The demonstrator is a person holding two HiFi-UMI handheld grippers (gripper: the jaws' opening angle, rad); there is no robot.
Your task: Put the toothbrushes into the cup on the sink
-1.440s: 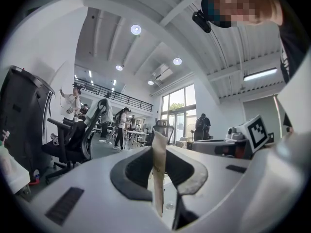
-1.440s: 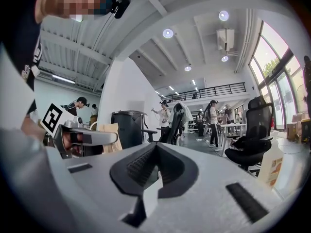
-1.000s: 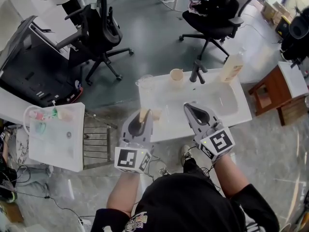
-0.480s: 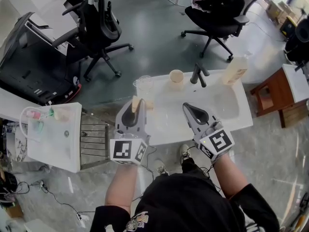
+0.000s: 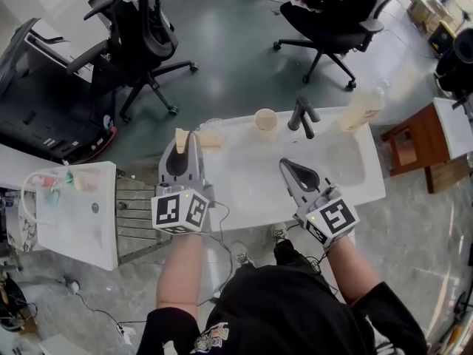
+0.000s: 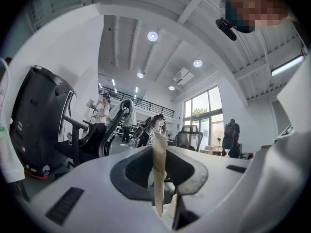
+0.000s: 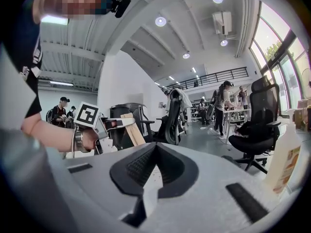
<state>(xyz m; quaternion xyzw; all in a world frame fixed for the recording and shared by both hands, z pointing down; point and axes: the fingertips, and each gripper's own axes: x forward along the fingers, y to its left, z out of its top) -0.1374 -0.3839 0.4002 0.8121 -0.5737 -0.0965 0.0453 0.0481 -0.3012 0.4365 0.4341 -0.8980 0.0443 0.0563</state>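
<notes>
Both forearms stretch forward, elbows tucked in. Left tool (image 5: 185,145) sits roughly level at the left end of the sink (image 5: 251,161), clamped on an upright tan toothbrush (image 5: 180,134). Right tool (image 5: 287,164) over the basin, fully closed, empty. Cup (image 5: 265,119) stands beside the faucet (image 5: 301,115). Toothbrush's bristles can't be made out.

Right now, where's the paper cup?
Head view, upper centre: the cup stands on the sink's back rim, just left of the faucet.
</notes>
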